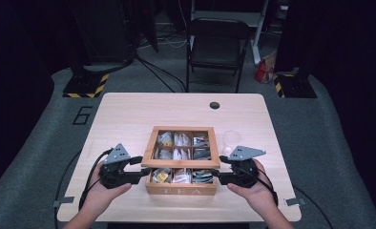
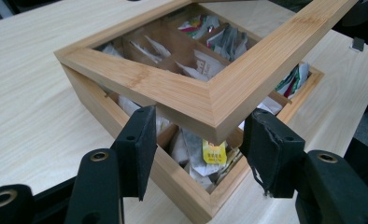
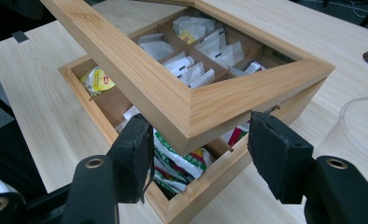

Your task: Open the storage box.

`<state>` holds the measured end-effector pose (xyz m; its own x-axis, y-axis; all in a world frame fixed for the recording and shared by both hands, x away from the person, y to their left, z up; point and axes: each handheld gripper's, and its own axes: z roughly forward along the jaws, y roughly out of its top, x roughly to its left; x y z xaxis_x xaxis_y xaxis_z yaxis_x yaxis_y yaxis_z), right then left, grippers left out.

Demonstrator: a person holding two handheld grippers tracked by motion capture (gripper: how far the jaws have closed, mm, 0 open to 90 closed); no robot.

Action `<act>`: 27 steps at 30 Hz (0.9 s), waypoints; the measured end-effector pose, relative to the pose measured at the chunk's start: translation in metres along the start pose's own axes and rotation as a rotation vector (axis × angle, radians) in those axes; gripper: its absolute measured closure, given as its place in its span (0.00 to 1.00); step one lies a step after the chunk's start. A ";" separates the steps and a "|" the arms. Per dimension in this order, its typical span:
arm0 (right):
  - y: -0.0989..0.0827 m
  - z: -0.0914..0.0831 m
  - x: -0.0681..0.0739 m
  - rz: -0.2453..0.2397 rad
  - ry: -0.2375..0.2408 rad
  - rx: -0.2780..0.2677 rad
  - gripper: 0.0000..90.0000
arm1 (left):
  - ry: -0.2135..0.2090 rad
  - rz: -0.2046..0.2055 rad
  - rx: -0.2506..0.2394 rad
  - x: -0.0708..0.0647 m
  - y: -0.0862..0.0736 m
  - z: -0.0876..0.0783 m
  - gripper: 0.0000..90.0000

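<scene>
My left gripper (image 2: pixel 198 140) and right gripper (image 3: pixel 201 149) each stand with jaws apart, a front corner of the lid (image 2: pixel 182 88) between my pads, untouched. Below it lies the open tea box (image 1: pixel 181 187), sachets (image 3: pixel 180 161) inside. Beyond my right jaws stands a clear cup (image 1: pixel 231 140).

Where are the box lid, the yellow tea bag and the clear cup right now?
box lid (image 2: pixel 205 100): left gripper view, on the wooden frame's near corner.
yellow tea bag (image 2: pixel 213 152): left gripper view, on its yellow packet face under the raised lid.
clear cup (image 1: pixel 232 141): high view, on its transparent wall, right of the box.
</scene>
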<state>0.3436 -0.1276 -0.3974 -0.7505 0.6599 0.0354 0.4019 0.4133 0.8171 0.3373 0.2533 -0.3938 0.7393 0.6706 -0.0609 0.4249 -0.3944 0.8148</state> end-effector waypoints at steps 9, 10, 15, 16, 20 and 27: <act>0.014 -0.004 -0.002 -0.035 -0.013 -0.011 0.45 | 0.003 0.016 -0.016 0.003 0.010 -0.004 0.50; 0.014 -0.004 -0.002 -0.035 -0.013 -0.011 0.45 | 0.002 0.022 -0.017 0.004 0.011 -0.004 0.50; 0.023 -0.006 -0.006 -0.047 -0.011 -0.024 0.45 | 0.018 0.054 -0.022 0.005 0.021 -0.006 0.51; 0.023 -0.006 -0.006 -0.047 -0.011 -0.024 0.45 | 0.016 0.060 -0.019 0.005 0.022 -0.007 0.51; 0.027 -0.006 -0.007 -0.047 -0.012 -0.027 0.45 | 0.017 0.070 -0.018 0.006 0.026 -0.007 0.51; 0.034 -0.007 -0.010 -0.059 -0.011 -0.026 0.45 | 0.006 0.060 -0.026 0.010 0.030 -0.009 0.52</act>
<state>0.3608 -0.1244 -0.3662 -0.7665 0.6419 -0.0201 0.3427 0.4354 0.8325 0.3531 0.2536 -0.3647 0.7601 0.6498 -0.0078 0.3657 -0.4179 0.8316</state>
